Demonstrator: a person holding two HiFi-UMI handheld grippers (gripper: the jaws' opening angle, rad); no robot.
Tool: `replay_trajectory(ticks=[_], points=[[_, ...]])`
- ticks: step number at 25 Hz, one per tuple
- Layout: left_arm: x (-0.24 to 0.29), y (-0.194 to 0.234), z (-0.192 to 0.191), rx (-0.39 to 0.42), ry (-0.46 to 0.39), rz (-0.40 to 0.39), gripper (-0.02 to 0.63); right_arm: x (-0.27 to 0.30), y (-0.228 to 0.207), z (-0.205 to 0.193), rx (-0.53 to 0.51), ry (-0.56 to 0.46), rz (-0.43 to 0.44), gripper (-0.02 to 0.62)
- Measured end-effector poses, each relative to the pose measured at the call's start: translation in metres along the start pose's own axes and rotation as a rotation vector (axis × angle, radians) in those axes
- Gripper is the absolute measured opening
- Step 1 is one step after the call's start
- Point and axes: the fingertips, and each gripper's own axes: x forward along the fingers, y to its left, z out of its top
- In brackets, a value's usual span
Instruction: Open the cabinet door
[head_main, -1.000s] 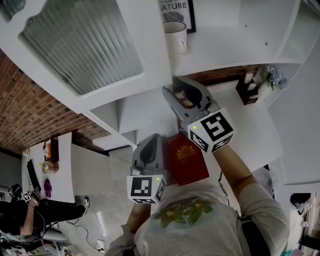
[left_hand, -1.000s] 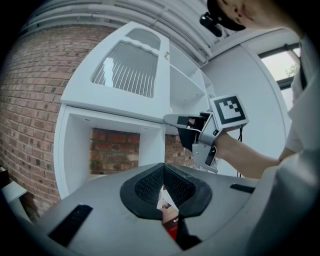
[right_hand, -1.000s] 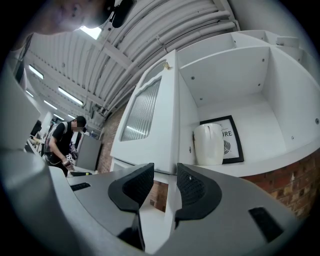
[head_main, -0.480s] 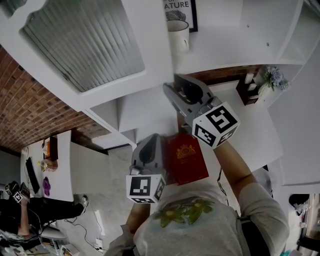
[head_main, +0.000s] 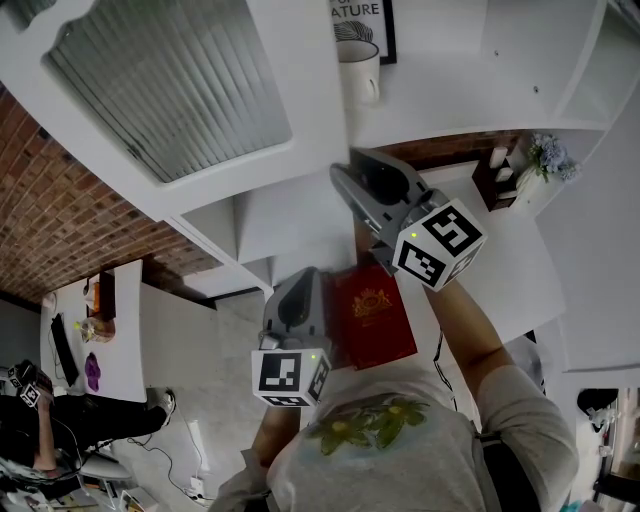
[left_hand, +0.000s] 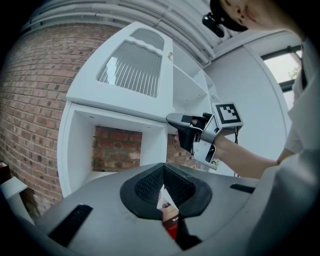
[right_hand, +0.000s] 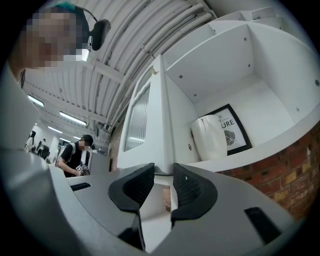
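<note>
Cabinet door (right_hand: 150, 115) sits pinched in right gripper's (right_hand: 162, 182) fingers (right_hand: 192, 192).

Dim, even overhead light; fisheye-warped, dark-vignetted edges.

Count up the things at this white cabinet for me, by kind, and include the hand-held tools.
grippers: 2 (left gripper, right gripper)
cabinet door: 1
white mug: 1
framed picture: 1
red book: 1
Total: 6
</note>
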Motion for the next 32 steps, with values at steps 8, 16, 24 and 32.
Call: replay_trajectory(ticks=[8,16,24,32], points=[[-0.003,0.0,-0.001,0.0,-0.001,0.001,0.009,-0.004,0.004,0.0,-0.005,0.002,0.005,0.118],[-0.005,-0.006,0.002,0.004,-0.005,-0.007,0.009,-0.009,0.01,0.003,-0.046,0.004,-0.005,0.117],[-0.01,-0.008,0.003,0.009,-0.006,-0.005,0.009,-0.013,0.014,0.003,-0.06,0.014,-0.018,0.115],[-0.016,-0.012,0.004,0.011,-0.01,-0.003,0.009,-0.017,0.019,0.004,-0.058,0.022,-0.029,0.114]])
